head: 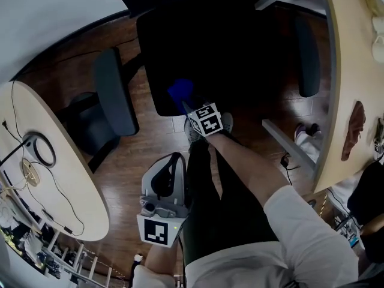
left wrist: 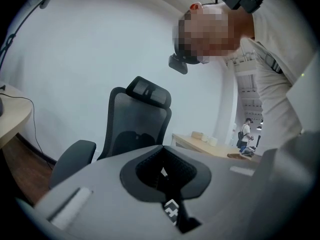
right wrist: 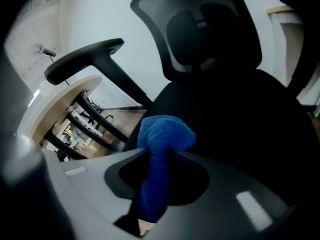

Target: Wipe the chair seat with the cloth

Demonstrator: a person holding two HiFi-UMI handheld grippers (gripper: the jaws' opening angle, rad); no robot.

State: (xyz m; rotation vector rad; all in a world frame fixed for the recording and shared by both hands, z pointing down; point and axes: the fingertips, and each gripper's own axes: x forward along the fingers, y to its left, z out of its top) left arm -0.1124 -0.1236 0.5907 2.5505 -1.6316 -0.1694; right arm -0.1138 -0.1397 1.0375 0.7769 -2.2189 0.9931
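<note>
1. Blue cloth (right wrist: 162, 134) is bunched at the front edge of the black chair seat (head: 210, 47), pinched tight in the right gripper (right wrist: 152, 194).
2. Left gripper (head: 173, 164) is beside the leg, jaws together, nothing in them.
3. Wood floor (head: 150, 143); pale desks (head: 54, 185) on both sides.
4. Seat is very dark; its edges barely show.

- No words, brands or numbers can be read anywhere.
- The only signs are black-and-white square markers, a coded pattern without letters. They are on the cube (head: 207, 119) of the right tongs (head: 183, 101) and on the cube (head: 158, 229) of the left tongs (head: 175, 158).
</note>
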